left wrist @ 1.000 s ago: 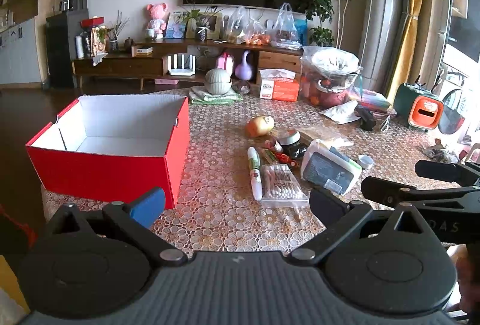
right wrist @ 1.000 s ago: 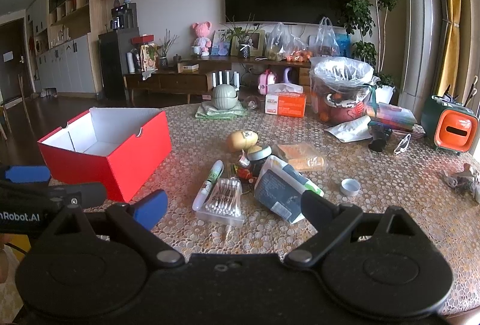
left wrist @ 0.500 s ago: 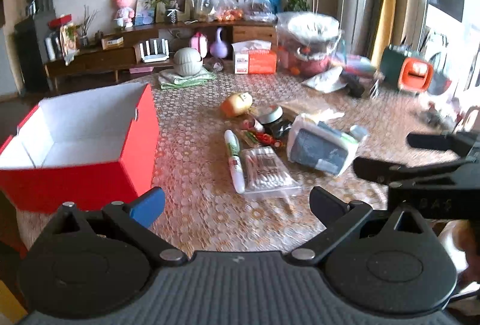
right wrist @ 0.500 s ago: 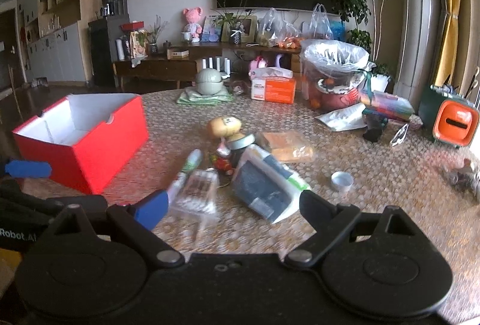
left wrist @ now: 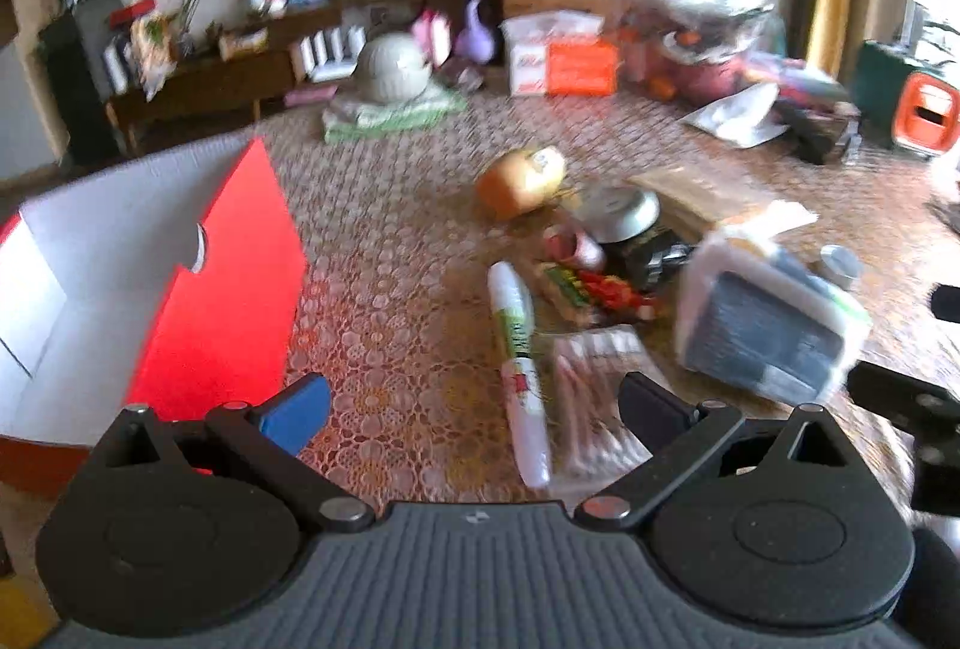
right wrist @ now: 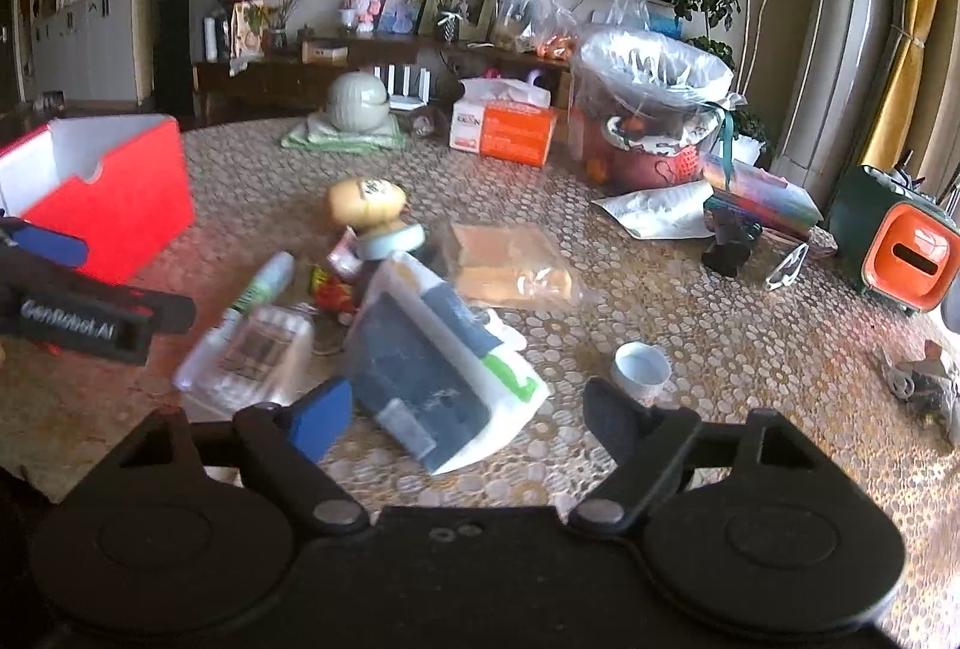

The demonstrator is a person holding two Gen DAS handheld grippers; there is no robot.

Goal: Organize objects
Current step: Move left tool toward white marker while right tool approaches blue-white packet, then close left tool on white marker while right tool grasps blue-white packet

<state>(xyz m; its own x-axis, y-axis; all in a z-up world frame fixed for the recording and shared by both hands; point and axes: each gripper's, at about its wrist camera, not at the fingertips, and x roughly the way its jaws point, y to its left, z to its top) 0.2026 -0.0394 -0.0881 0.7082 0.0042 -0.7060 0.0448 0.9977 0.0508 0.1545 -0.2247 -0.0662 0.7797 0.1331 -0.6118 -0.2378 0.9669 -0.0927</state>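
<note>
I have both sets of jaws wide and empty over the clutter, probably lining my left gripper (left wrist: pixel 474 406) on the marker (left wrist: pixel 519 343) for the red box (left wrist: pixel 180 283)

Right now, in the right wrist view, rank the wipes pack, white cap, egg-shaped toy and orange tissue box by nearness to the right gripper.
1. Wipes pack, just ahead, left of centre.
2. White cap, right; close to the pack's distance.
3. Egg-shaped toy, mid-table, left.
4. Orange tissue box, far side.
</note>
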